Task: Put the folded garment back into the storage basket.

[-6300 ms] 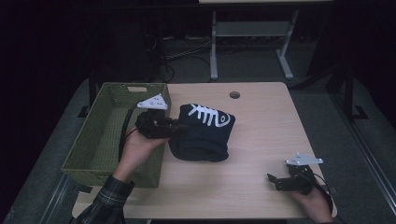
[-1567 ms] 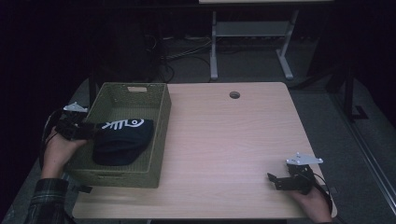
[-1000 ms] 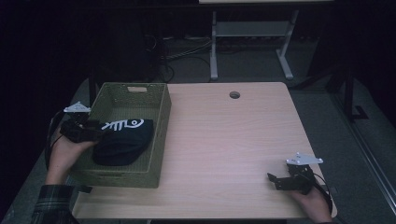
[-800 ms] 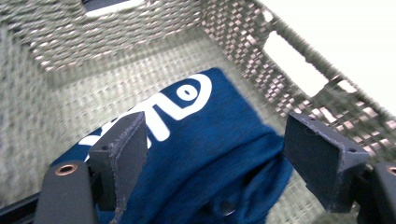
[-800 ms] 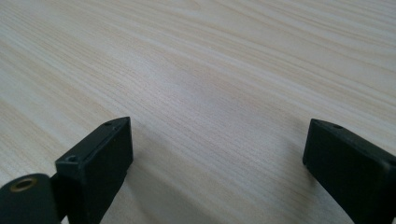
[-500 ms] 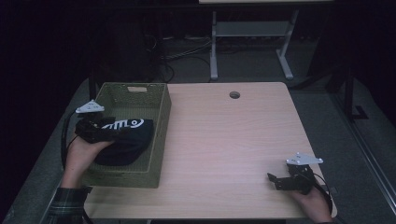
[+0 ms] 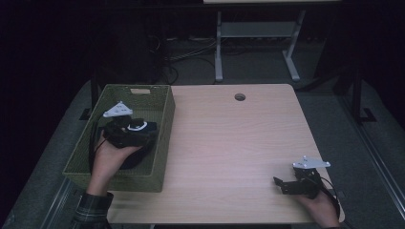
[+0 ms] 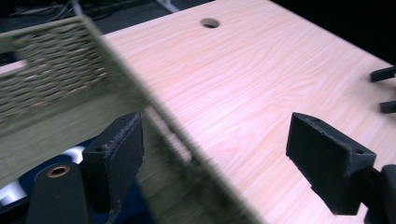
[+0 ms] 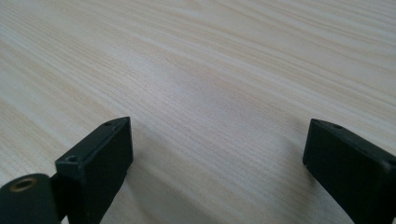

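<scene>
One snag risk: left hand-held gripper [image 8: 212,154], jaws wide, straddles basket [image 7: 165,125] wall at 3 o'clock; lifting could tip it, dumping the shoe [image 7: 138,143]; right hand-held gripper [image 9: 217,158] wide, idle.

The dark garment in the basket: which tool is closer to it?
Left. The left tool hangs right over the garment in the basket; the right tool sits far across the table.

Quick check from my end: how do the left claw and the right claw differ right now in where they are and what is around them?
The left claw hangs over the green basket, above the dark garment lying inside; the right claw sits low over the bare table, near its front right corner. The left claw's view takes in the basket wall; the right claw's view takes in plain wood. Both are wide open and hold nothing.
</scene>
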A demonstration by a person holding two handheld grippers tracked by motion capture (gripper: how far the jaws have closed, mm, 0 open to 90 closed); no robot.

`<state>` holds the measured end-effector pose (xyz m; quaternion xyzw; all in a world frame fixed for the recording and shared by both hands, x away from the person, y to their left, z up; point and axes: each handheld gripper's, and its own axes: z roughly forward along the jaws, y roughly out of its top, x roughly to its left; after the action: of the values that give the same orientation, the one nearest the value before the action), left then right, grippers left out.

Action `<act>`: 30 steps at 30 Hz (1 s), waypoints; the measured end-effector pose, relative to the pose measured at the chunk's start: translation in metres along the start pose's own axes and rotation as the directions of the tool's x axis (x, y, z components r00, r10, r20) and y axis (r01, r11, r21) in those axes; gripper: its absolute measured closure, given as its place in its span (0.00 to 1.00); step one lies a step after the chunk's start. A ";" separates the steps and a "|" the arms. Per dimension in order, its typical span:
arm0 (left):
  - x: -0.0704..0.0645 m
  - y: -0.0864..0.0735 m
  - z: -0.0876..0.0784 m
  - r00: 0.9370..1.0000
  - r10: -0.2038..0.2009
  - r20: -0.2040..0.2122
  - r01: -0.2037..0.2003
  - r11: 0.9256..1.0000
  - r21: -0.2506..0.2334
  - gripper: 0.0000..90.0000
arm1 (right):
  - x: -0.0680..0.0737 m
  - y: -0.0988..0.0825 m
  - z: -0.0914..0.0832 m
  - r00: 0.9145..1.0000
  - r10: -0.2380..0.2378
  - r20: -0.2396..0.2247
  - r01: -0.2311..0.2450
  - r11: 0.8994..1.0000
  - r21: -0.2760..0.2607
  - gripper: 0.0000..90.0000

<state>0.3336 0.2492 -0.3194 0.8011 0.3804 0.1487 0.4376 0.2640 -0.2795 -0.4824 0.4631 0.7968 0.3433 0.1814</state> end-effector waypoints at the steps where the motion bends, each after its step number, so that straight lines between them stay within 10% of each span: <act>1: -0.004 0.001 0.003 1.000 0.002 0.014 -0.002 1.000 0.000 0.21 | 0.000 0.000 0.000 1.000 0.000 0.000 0.000 1.000 0.000 0.09; 16: -0.065 0.006 0.057 0.991 0.037 0.125 -0.037 0.999 0.002 0.19 | 0.000 0.000 0.000 1.000 0.000 0.001 0.000 1.000 0.000 0.09; 30: -0.096 -0.008 0.088 0.987 0.072 0.143 -0.071 0.997 -0.008 0.17 | 0.000 0.000 0.000 1.000 -0.001 0.000 0.001 1.000 0.000 0.09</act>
<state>0.3161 0.1291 -0.3672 0.8222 0.3188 0.1071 0.4592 0.2640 -0.2795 -0.4824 0.4628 0.7968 0.3435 0.1815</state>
